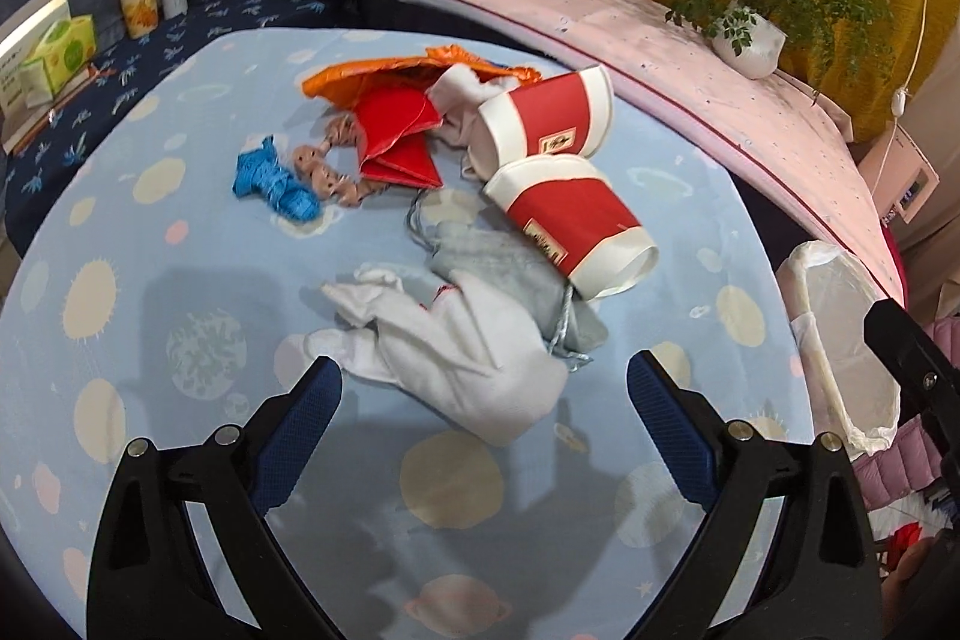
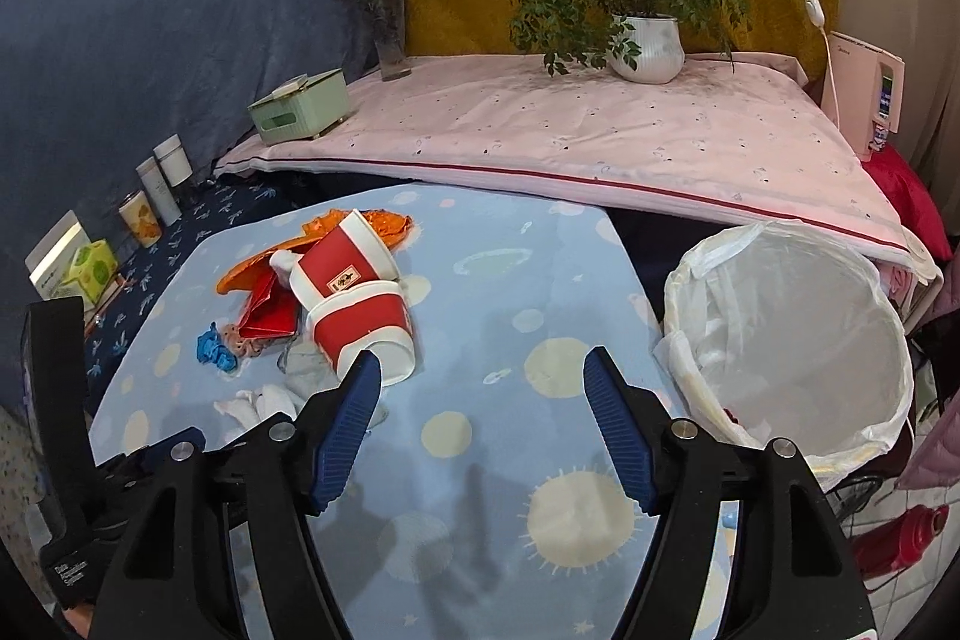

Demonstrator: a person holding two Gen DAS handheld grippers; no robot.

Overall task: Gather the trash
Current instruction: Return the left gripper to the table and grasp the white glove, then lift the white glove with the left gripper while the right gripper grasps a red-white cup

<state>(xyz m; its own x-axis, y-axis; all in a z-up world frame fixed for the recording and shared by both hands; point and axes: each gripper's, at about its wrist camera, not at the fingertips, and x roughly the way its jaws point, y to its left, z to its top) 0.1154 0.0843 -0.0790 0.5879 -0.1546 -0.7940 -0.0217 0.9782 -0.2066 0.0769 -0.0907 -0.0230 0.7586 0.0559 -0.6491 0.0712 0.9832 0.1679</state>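
Two cups [image 1: 558,172] atop rags [image 1: 474,340]

1. The left wrist view looks steeply down, close over the table [image 1: 150,232] and its litter pile [image 1: 456,196].
2. The right wrist view sits farther back, facing the bin [image 2: 786,340].
3. Both share the table, pile and bin.

The left gripper [image 1: 485,382] hangs over the table [image 1: 180,328] at the bottom of the frame, its jaws spread wide with nothing between them, just short of a white sock [image 1: 474,358]. Above the sock lies a grey cloth [image 1: 510,268], and right of it two red cups [image 1: 570,226] lie on their sides (one just above the other). Centre frame sit a red packet [image 1: 399,136], an orange wrapper [image 1: 360,79] and blue yarn [image 1: 276,184]. A lined bin [image 1: 840,340] stands at the right edge.
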